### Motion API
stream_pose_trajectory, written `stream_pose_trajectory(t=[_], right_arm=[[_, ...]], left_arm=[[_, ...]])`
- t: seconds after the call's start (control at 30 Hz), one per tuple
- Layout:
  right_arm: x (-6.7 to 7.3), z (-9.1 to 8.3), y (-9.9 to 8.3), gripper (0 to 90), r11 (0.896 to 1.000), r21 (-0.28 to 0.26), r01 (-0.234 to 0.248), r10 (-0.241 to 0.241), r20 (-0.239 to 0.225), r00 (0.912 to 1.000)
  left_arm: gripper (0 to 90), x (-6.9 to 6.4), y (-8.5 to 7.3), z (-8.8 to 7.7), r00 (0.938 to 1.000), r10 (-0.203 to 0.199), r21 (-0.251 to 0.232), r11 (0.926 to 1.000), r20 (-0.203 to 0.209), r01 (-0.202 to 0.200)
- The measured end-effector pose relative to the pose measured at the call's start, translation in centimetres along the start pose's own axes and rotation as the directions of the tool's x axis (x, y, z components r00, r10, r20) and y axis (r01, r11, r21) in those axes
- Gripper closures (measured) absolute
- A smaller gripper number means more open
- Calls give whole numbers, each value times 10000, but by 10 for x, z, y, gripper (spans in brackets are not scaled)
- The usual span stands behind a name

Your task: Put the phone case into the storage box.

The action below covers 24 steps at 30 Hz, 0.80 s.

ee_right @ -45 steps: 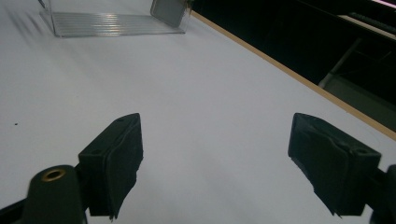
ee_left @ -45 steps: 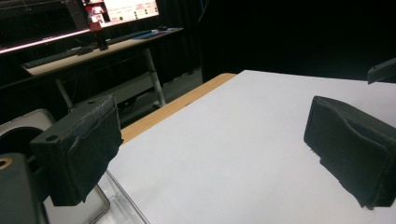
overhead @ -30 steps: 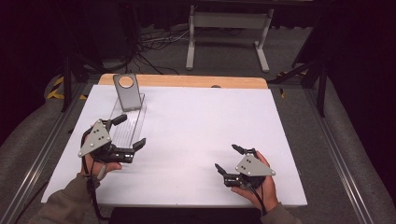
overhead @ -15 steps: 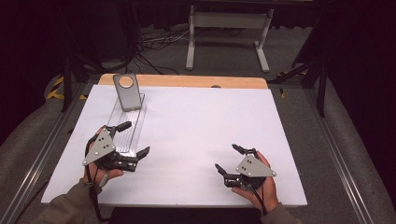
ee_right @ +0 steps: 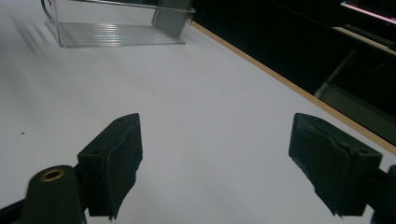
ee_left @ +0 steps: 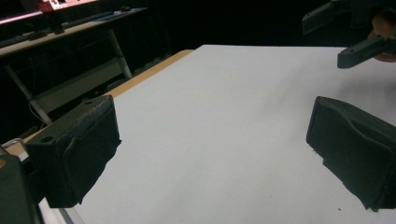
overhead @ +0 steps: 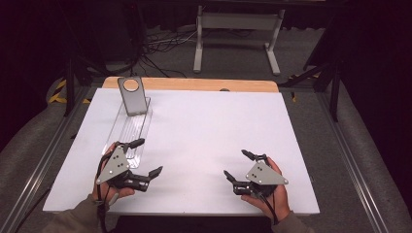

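Note:
A clear ribbed plastic tray (overhead: 130, 130) lies on the left of the white table (overhead: 214, 126), with a grey plate (overhead: 131, 95) that has a round hole standing at its far end. My left gripper (overhead: 147, 157) is open just near and right of the tray, with nothing between its jaws (ee_left: 210, 154). My right gripper (overhead: 234, 162) rests open near the front right edge, also holding nothing (ee_right: 215, 163). In the right gripper view the tray (ee_right: 116, 30) and grey plate (ee_right: 170, 21) sit far ahead. The left gripper view catches the right gripper (ee_left: 359, 32) at the top right.
A wooden strip (overhead: 194, 84) borders the table's far edge. Metal rails (overhead: 48, 155) run along both sides. A grey metal stand (overhead: 238, 29) and cables lie on the floor beyond. White tabletop spreads between the two grippers.
My left gripper has drawn back toward the near edge and slightly right, away from the tray's side. The right gripper has stayed where it was.

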State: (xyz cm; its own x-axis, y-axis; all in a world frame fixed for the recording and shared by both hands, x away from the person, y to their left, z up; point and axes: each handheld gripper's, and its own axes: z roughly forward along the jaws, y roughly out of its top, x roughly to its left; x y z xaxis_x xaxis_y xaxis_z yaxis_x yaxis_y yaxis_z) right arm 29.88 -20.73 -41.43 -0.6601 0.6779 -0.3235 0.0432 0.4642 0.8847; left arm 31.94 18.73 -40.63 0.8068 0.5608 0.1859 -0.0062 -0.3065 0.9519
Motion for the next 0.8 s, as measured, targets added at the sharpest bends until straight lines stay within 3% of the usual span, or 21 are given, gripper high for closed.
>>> stream_pose_trajectory(t=[0.03, 0.1, 0.17, 0.27, 0.53, 0.8], right_arm=[[0, 0, 0, 183, 10000, -6, 27, -27, -20, 10000], [2, 0, 1, 183, 10000, -28, 19, -19, -36, 10000], [2, 0, 1, 183, 10000, -26, 66, -67, -78, 9999], [4, 1, 1, 182, 10000, -57, 64, -65, -114, 9999], [8, 2, 2, 178, 9999, -33, 159, -160, -277, 9995], [9, 3, 1, 177, 9998, -48, 188, -189, -289, 9994]], left_arm=[[32, -2, -1, 1, 9999, -91, -5, 10000, 64, 91], [32, -6, -4, 1, 9999, 96, 194, 9998, 95, -98], [34, -9, -7, 1, 9997, -107, 202, 9997, 223, 103], [34, -14, -12, 3, 9991, -78, 458, 9989, 426, 59], [34, -15, -24, 6, 9974, -300, 894, 9957, 651, 241], [38, -16, -28, 12, 9968, -275, 1114, 9936, 755, 190]])
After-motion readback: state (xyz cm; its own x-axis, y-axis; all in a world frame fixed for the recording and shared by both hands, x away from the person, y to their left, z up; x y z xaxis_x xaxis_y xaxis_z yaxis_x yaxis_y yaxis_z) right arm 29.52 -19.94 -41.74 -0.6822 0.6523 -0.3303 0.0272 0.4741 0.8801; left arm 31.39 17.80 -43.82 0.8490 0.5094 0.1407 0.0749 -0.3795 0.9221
